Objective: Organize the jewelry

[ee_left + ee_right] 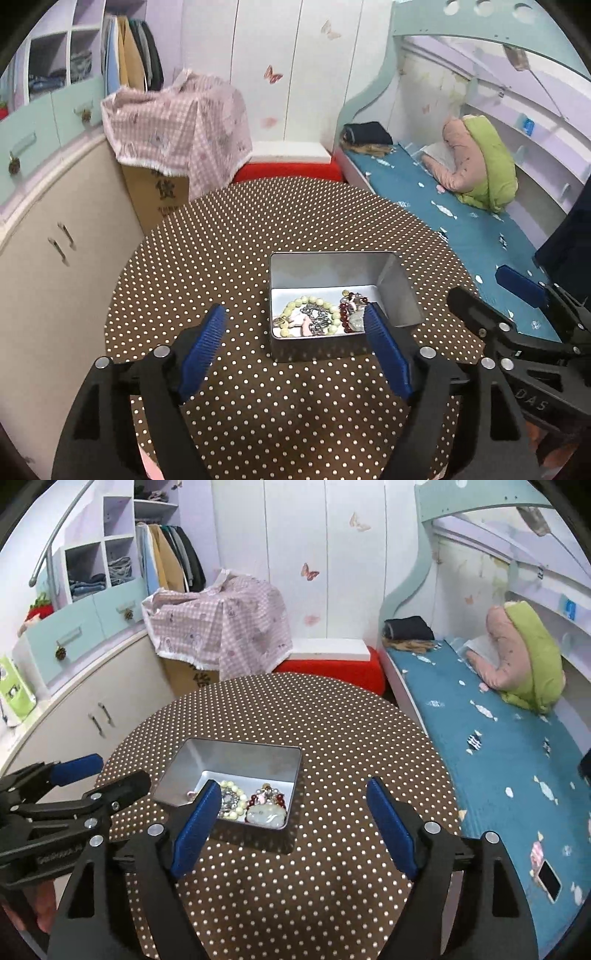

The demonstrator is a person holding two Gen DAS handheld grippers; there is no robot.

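Nearest the cameras, the left tongs [295, 332] stand released, blue pads spread wide with nothing between them but bare bench; the right-hand pad merely overlaps the near corner of the tin in the view, and contact there cannot be confirmed. The right tongs [288, 808] are likewise released and empty; their left pad crosses in front of the tin's near wall, the other hangs over open cloth.

The bench [221, 229], round and covered in brown polka-dot cloth, carries nothing loose that either view shows; no piece of jewellery lies outside the container.

The tin [400, 295], a rectangular metal box without a lid in sight, sits near the middle of the bench, just beyond both tongs. Inside, heaped toward the near end: a pale green bead bracelet [325, 303]; a dark red bead string [345, 314]; a grey metal chain [320, 318]; a pale carved pendant [266, 815]; some pink pieces too small to identify. The far half of the tin floor is bare.

Assessment: collection appears complete, every visible piece being in the tin; with both tongs empty, the work looks finished or close to it. Outstanding, if required: fitting a lid, which is not in view, and untangling the heap.

Beyond the bench: a bed [461, 716] to the right; wardrobes behind; neither bears jewellery that can be seen.
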